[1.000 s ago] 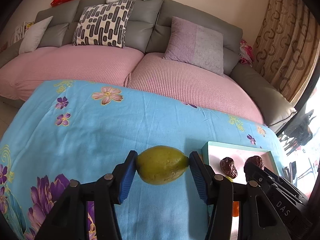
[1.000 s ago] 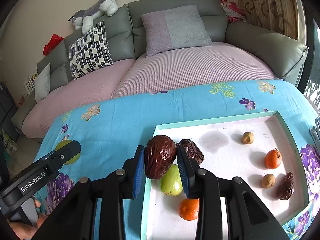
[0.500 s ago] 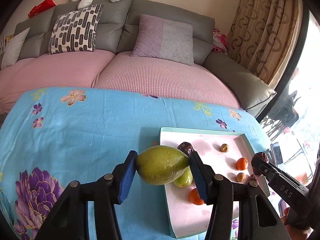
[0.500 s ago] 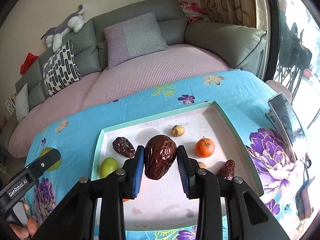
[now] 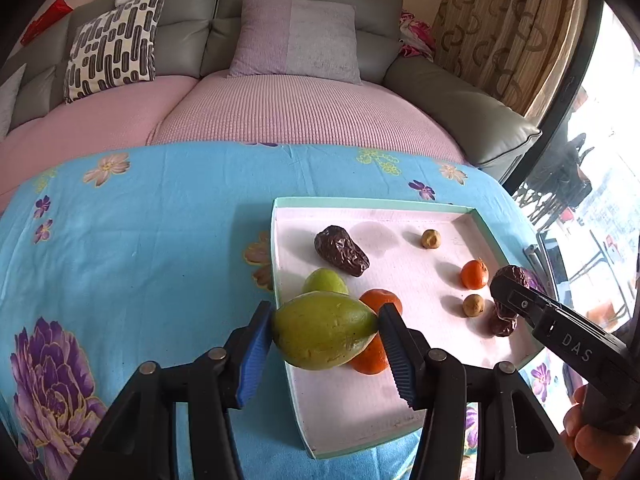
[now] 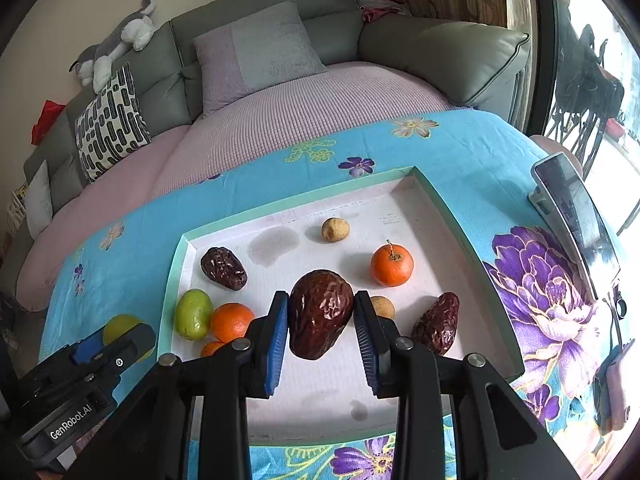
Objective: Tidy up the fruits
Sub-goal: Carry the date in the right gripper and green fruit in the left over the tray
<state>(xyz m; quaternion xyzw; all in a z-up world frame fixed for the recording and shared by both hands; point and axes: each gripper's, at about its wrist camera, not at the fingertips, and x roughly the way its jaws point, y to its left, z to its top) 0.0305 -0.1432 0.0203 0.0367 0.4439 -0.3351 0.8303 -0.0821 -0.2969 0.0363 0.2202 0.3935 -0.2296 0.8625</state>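
Now, by the left wrist view, the left gripper [image 5: 325,338] has carried its clamped green mango [image 5: 324,336] over the tray [image 5: 372,203]'s left edge. Right wrist view: right gripper [image 6: 321,316], clamping a large date [image 6: 320,314], has come above the tray's middle; both look ready to place.

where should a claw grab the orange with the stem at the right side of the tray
Come from above and close across the middle of the stemmed orange, pads either side of the upright stem. It is round and stands clear of the neighbouring fruit on the tray, so the sides are free.
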